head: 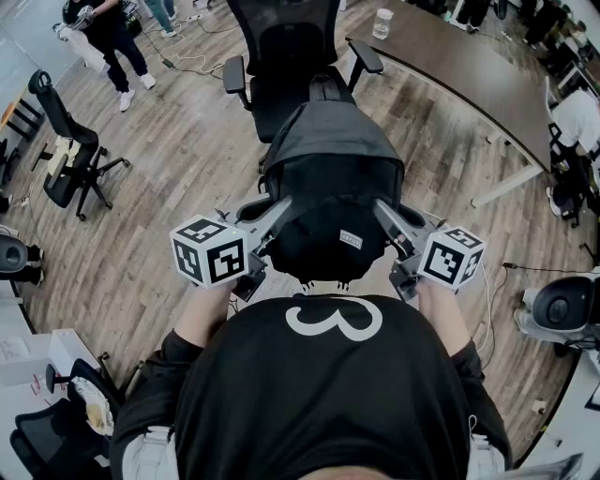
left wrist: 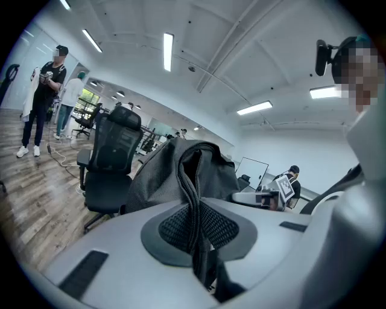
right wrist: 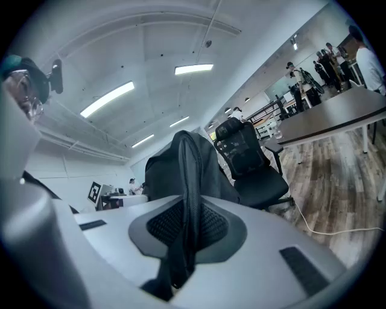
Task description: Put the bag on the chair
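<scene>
A black backpack point(head: 333, 183) hangs in the air in front of the person, carried between the two tools and clear of the wood-plank floor point(head: 178, 169). The left hand-held gripper point(head: 270, 225) has its jaws pressed nearly together, pinching a seamed fold point(left wrist: 193, 199) of the backpack's fabric between its textured pads. The right hand-held gripper point(head: 395, 225) does likewise on the opposite flank, its jaws clamped on a dark strap point(right wrist: 188, 199) that runs up out of the pads. Each tool's marker cube sits low, near the person's body, with the jaws angled inward and up against the bag's lower sides. A black office chair point(head: 286, 56) with mesh back and armrests stands just beyond the backpack, its seat facing the person; the bag is above the floor short of the seat and does not rest on it. To the right of the chair runs a long dark surface point(head: 450, 80) with a clear container point(head: 382, 23) on it. A standing person point(head: 117, 42) is at the far left, well apart from the chair
</scene>
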A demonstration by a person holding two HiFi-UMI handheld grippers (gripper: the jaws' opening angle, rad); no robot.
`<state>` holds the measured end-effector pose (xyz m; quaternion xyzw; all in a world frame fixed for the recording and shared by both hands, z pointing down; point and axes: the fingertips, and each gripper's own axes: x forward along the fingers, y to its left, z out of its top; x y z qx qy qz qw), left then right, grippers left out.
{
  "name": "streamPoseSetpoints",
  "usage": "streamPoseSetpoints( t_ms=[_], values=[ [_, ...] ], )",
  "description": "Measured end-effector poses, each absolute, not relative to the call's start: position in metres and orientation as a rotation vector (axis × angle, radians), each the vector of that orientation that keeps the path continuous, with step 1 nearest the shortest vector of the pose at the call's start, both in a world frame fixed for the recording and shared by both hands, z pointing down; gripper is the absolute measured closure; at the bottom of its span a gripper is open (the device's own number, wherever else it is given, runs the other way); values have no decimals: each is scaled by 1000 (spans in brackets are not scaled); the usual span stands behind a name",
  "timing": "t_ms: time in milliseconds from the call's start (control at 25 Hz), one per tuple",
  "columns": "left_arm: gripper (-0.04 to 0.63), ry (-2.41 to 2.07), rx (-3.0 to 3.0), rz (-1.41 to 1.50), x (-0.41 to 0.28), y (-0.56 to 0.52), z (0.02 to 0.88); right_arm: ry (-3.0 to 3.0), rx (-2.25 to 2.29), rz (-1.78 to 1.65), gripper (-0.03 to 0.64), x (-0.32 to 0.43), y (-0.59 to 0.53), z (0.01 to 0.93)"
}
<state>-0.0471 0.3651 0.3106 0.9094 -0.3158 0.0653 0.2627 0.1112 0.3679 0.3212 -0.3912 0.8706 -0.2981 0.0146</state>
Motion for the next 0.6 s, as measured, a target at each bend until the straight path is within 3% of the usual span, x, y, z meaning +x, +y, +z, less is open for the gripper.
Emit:
streamPoseSetpoints(
  t_ms=[600],
  values=[
    [551,-787,2516,196,-46,353,306,2683,-1277,-868,555,111,361,315]
  ],
)
